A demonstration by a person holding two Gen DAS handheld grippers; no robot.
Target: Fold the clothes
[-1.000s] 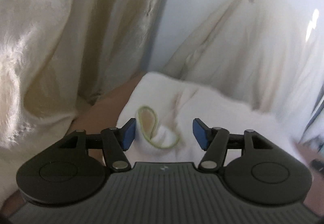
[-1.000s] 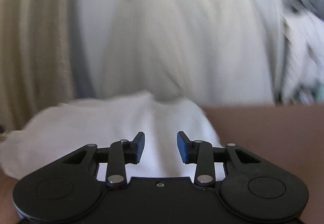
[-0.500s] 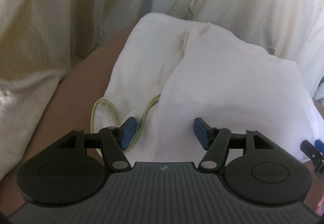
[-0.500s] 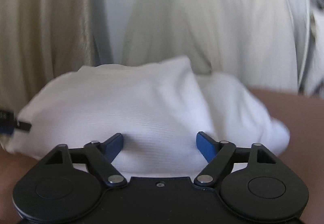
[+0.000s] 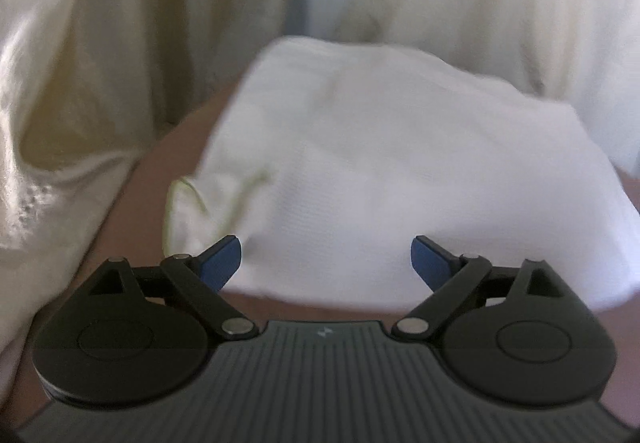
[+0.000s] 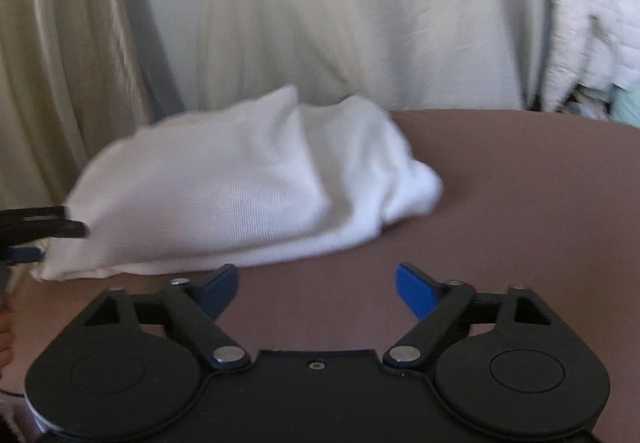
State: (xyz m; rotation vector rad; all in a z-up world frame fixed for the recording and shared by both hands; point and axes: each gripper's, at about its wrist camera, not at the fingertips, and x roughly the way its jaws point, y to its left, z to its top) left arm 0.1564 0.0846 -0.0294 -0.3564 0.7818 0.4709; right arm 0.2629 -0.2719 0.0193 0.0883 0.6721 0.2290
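Observation:
A white knit garment (image 5: 400, 163) lies folded in a bundle on the brown table (image 6: 520, 203). It has a pale green trimmed edge (image 5: 192, 199) at its near left corner. My left gripper (image 5: 326, 259) is open and empty, just in front of the bundle's near edge. My right gripper (image 6: 316, 285) is open and empty, a short way back from the garment (image 6: 240, 183). The tip of the left gripper (image 6: 44, 229) shows at the left edge of the right wrist view, beside the bundle.
Cream curtains (image 5: 100, 63) hang behind and left of the table. A cream cloth (image 6: 360, 23) is draped behind the bundle. More white and light clothes (image 6: 592, 55) are piled at the far right. Bare table lies right of the bundle.
Both grippers opened wider and drew back from the garment. The bundle now lies released on the table, farther from the right gripper's fingers.

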